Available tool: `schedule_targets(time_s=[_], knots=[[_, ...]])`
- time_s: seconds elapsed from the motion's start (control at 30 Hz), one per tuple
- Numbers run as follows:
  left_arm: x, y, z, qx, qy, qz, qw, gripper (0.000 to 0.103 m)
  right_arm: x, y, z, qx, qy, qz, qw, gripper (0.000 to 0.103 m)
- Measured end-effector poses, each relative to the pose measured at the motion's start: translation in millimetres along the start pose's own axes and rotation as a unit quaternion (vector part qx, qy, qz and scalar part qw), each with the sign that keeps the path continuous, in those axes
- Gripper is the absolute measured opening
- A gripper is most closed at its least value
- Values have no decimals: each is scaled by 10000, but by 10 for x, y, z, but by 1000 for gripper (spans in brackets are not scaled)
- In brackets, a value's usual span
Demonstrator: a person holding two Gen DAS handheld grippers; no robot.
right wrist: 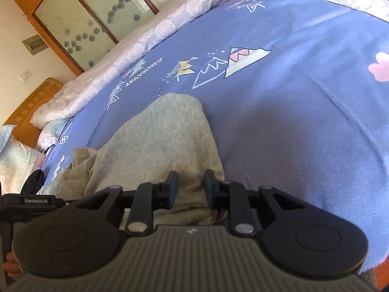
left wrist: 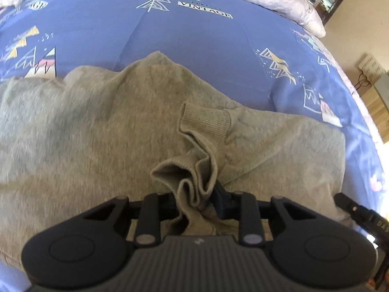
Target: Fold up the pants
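Grey sweatpants (left wrist: 102, 131) lie spread on the blue patterned bedspread (left wrist: 194, 43). My left gripper (left wrist: 194, 199) is shut on a bunched ribbed cuff (left wrist: 204, 121) of one leg, lifted over the rest of the cloth. In the right wrist view the pants (right wrist: 167, 141) run forward from my right gripper (right wrist: 190, 185), whose jaws stand a little apart with grey cloth between and under them. The other gripper (right wrist: 31, 202) shows at the left edge there.
A pale pink quilt (right wrist: 145, 36) lies along the bed's far side. A wooden headboard (right wrist: 26, 107) and pillows (right wrist: 17, 160) are at the left. A wood-framed glass door (right wrist: 97, 17) stands behind. The bed's right edge (left wrist: 364, 112) drops to the floor.
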State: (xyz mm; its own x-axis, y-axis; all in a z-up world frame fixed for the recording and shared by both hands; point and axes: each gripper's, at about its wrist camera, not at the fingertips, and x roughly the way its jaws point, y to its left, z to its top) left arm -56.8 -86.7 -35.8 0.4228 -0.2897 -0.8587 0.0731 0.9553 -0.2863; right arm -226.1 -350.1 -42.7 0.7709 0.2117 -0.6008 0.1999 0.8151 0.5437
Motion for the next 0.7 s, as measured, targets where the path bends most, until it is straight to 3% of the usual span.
schedule_targets(time_s=[0.1, 0.27, 0.33, 0.43, 0.5, 0.7], knots=[[-43, 48, -26, -83, 31, -100, 9999, 27, -70, 36, 13, -30, -124, -112, 9999, 32], [21, 73, -68, -89, 69, -37, 9999, 35, -140, 173, 40, -227, -489, 106, 9985, 33], [27, 50, -78, 9, 42, 6, 10000, 36, -78, 245, 14, -398, -367, 57, 9985, 33], [-40, 43, -101, 54, 21, 74, 10000, 42, 184, 246, -70, -503, 181, -373, 9979, 32], [-129, 36, -123, 136, -97, 219, 9996, 51, 199, 247, -100, -580, 76, -400, 9975, 32], [-463, 60, -147, 233, -613, 593, 9961, 51, 225, 292, -84, -739, 145, -560, 9956, 32]])
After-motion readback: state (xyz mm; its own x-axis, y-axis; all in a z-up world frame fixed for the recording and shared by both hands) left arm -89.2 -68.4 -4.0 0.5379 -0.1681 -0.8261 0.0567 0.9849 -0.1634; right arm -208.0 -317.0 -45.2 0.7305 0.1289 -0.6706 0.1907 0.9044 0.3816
